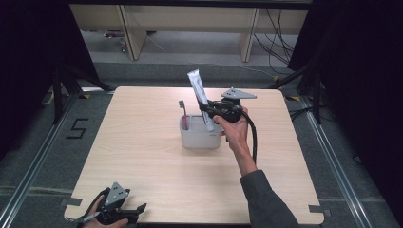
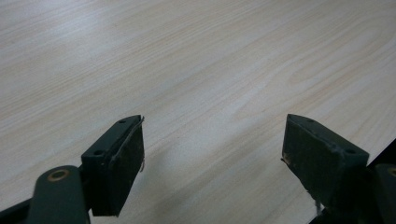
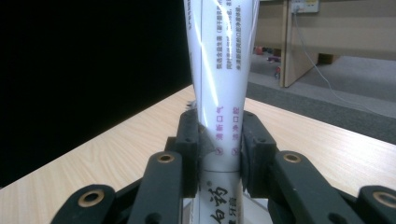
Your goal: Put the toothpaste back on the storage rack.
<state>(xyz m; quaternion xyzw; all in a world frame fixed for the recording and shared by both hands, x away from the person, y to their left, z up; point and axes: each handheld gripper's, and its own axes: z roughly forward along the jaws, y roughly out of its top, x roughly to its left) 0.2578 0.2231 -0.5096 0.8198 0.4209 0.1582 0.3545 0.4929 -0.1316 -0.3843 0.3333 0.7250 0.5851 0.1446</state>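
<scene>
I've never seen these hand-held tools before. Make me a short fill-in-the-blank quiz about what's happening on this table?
1. The right tool is clamped on a white ____ tube.
2. That tube's lower end sits in the grey rectangular plastic ____.
3. The left tool is ____ and holds nothing above the light wooden table.
4. Also standing in that grey holder is a dark-headed ____.

Missing words: toothpaste; container; open; toothbrush
</scene>
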